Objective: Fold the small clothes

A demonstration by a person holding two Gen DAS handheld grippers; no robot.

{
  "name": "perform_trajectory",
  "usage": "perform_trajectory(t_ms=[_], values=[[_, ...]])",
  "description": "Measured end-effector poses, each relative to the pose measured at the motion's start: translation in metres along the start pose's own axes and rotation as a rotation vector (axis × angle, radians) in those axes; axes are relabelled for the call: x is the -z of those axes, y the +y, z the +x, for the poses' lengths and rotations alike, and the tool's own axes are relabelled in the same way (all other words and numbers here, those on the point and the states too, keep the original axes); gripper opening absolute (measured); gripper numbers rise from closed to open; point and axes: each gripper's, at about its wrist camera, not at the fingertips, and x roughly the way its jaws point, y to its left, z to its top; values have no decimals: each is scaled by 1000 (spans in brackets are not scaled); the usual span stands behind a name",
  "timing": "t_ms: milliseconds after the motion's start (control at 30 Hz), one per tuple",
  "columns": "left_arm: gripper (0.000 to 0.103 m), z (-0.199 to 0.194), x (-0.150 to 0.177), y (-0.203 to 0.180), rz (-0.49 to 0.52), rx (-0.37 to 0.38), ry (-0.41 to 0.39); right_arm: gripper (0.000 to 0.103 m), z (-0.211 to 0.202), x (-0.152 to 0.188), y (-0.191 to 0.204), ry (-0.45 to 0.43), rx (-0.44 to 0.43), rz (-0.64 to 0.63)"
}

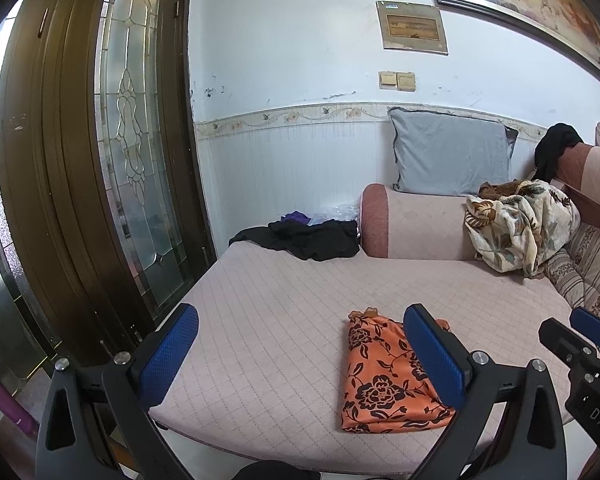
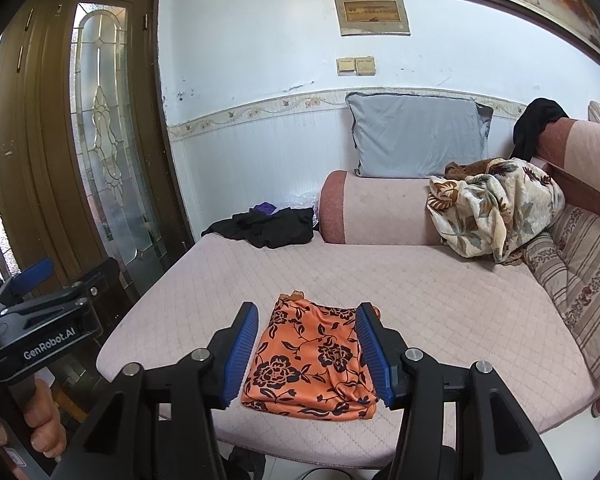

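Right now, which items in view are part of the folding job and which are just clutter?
Job:
- orange floral garment, folded on the sofa seat
- black clothes heaped at the far end, probably next

Lying about:
- grey pillow
- floral blanket
- black cloth on backrest

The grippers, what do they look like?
Both are black plastic frames with silver bolts. The left gripper and right gripper each carry two blue textured pads. The left body is printed GenRobot.AI in white; a bare hand grips its handle.
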Motion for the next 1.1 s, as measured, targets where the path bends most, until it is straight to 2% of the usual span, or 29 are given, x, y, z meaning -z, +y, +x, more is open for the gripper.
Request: perform_trajectory(t_ms=[367,1100], values=[[102,23,4,8,-13,-5,23,55,16,-2,9,16,31,-14],[102,80,3,15,-19,1,105,55,80,3,20,127,40,-11]])
